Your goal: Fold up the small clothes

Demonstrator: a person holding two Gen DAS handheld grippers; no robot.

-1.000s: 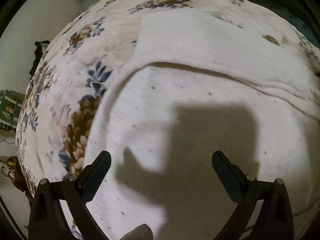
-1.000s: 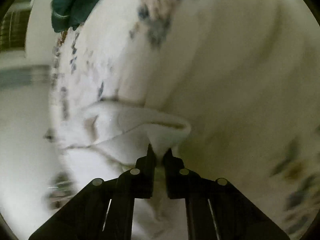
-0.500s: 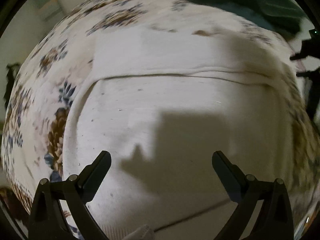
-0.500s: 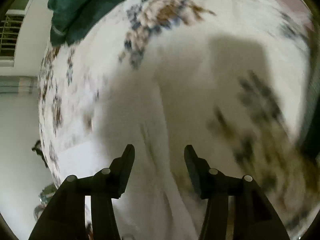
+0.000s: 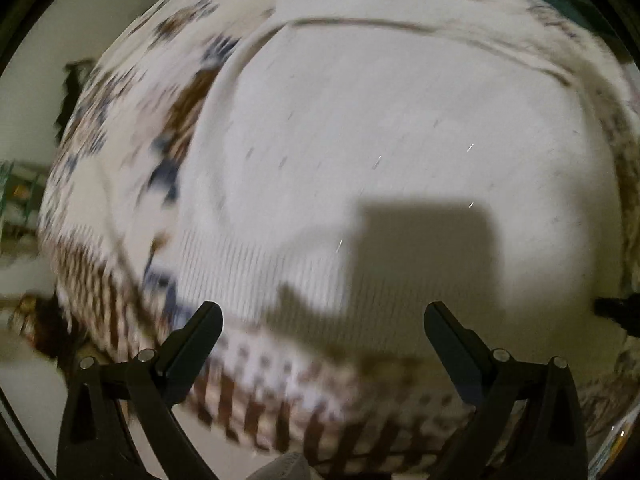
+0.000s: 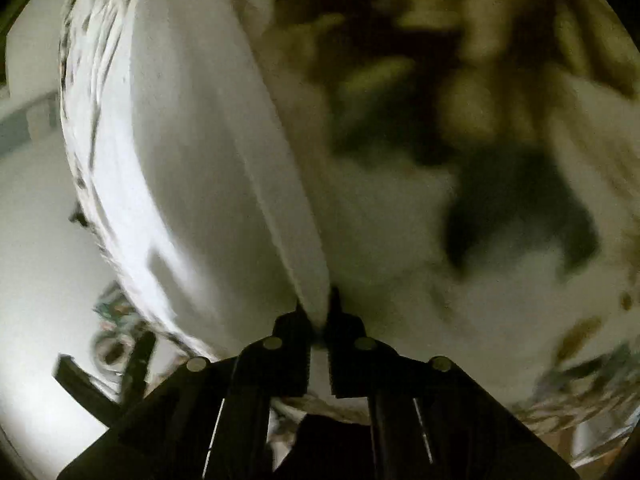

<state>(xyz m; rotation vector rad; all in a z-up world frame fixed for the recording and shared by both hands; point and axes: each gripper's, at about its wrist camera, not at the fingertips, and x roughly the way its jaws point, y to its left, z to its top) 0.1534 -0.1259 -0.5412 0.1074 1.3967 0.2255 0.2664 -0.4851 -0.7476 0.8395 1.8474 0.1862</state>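
One fold looks done; you're pinching the white garment (image 6: pixel 224 184) edge in your right gripper (image 6: pixel 319 320) jaws, left gripper (image 5: pixel 322 322) jaws hanging wide over the bed (image 5: pixel 280 400).

The garment (image 5: pixel 392 152) is plain white, with fine ribbing at its near hem. The bedcover (image 5: pixel 132 168) is cream with brown and blue flowers, though blurred; its near edge seems brown-striped.

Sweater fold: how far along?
Partway. Done: a fold edge already crosses the white sweater on the floral bedspread. In hand: right gripper pinches its edge; left gripper hovers open above the ribbed hem. Left: finish this fold, then smooth.
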